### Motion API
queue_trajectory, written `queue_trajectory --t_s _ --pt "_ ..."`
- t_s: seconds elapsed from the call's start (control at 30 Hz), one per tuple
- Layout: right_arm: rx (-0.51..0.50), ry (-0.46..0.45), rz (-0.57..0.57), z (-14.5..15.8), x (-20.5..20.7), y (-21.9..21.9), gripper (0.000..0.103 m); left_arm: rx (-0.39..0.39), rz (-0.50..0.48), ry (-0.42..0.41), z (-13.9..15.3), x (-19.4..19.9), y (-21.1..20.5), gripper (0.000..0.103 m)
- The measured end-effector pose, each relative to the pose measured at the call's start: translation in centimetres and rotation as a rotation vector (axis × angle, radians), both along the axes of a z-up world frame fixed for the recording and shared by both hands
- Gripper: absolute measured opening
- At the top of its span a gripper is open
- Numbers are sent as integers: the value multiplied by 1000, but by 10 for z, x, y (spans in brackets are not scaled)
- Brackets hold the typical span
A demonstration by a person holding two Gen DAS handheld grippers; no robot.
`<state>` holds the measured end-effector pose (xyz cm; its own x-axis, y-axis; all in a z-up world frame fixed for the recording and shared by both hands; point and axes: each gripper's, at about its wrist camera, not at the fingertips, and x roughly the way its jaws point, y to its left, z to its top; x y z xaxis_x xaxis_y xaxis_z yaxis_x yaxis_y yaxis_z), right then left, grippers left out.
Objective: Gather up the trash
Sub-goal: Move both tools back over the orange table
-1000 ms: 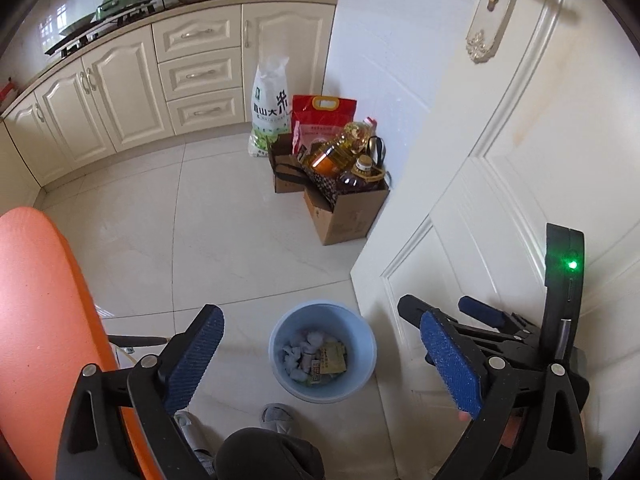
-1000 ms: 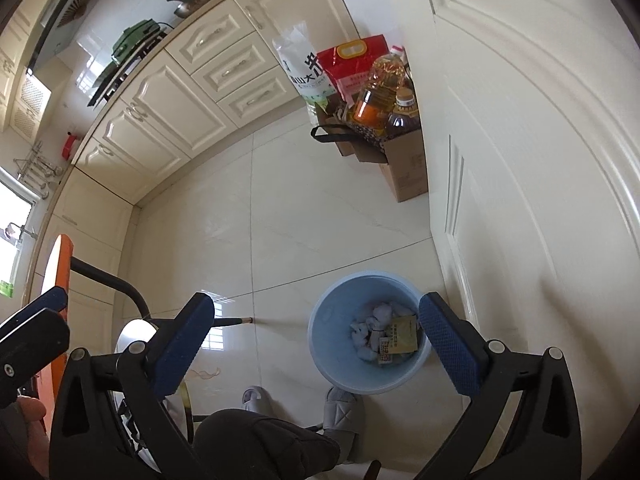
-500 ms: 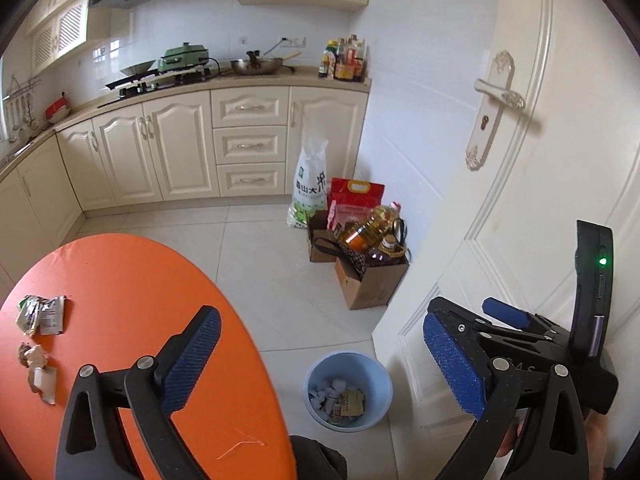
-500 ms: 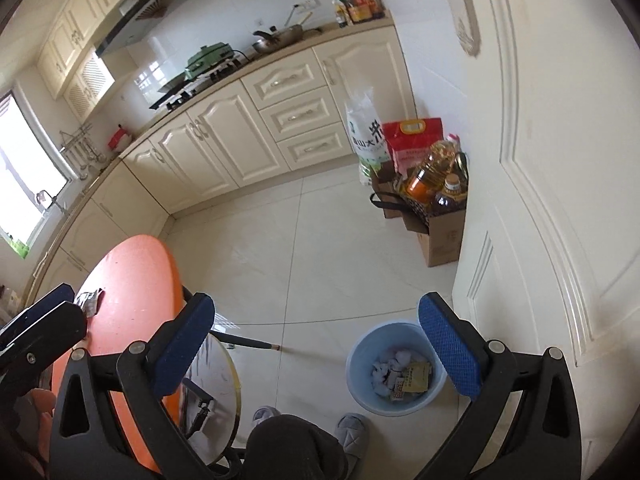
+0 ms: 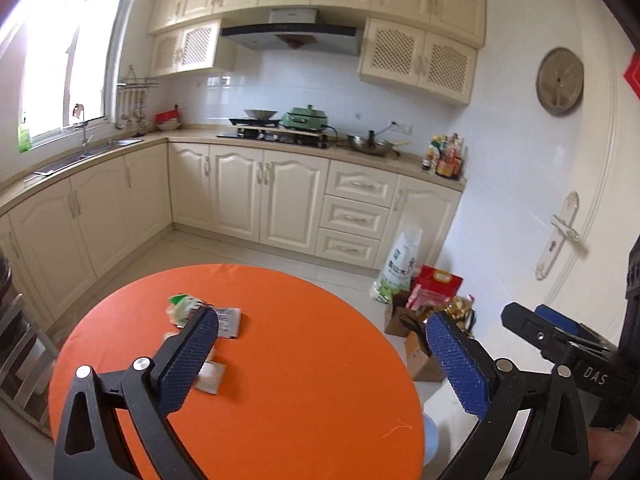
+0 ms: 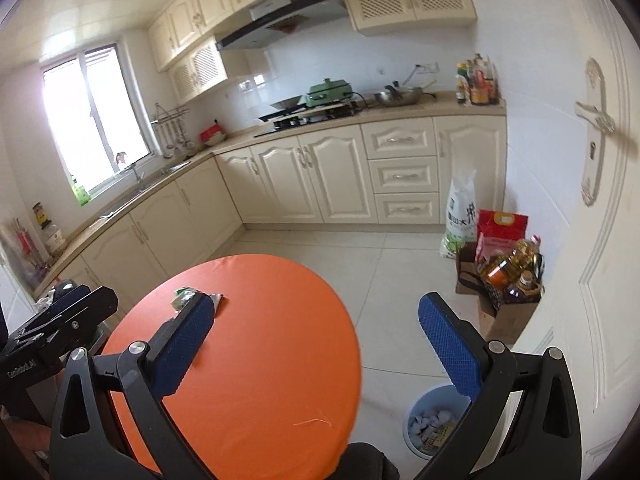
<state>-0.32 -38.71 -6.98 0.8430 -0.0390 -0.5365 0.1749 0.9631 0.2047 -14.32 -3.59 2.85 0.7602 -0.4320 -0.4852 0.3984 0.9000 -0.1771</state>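
Note:
Several bits of trash lie on the round orange table [image 5: 304, 360]: a green wrapper [image 5: 183, 305], a grey packet [image 5: 229, 320] and a white scrap [image 5: 211, 377]. My left gripper [image 5: 322, 318] hovers above the table's near side. Its jaws are opening wide and nothing is between them. My right gripper [image 6: 316, 304] hangs open and empty over the table's right edge. The green wrapper [image 6: 183, 294] shows beyond its left finger. A blue bin [image 6: 422, 406] with paper trash inside stands on the floor right of the table.
A cardboard box [image 6: 508, 316] with oil bottles and two rice bags [image 6: 460, 216] sits by the white door [image 6: 580, 240]. Cream cabinets [image 5: 280, 200] line the far walls. A chair [image 5: 20, 356] stands left of the table.
Both grippers rose and swung left, from above the blue bin on the floor to over the orange table. The trash on the table came into view. Both stay empty.

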Motion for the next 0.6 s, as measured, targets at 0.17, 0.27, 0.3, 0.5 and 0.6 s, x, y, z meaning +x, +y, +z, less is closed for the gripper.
queue_trajectory --t_s 0.17,0.27,0.3,0.5,0.6 --pt "-36 -57 127 22 8 67 103 -10 129 -20 -1 -43 66 102" --pt "-59 -69 192 26 13 101 103 -8 193 -28 -4 -65 97 102" --pt "-63 -69 210 26 13 112 103 -7 212 -27 -7 -73 102 102" --pt "-93 -63 298 22 20 163 103 -25 306 -20 -17 -113 126 102" --pt "-125 -52 322 16 26 182 103 -16 338 -35 -19 -127 132 102"
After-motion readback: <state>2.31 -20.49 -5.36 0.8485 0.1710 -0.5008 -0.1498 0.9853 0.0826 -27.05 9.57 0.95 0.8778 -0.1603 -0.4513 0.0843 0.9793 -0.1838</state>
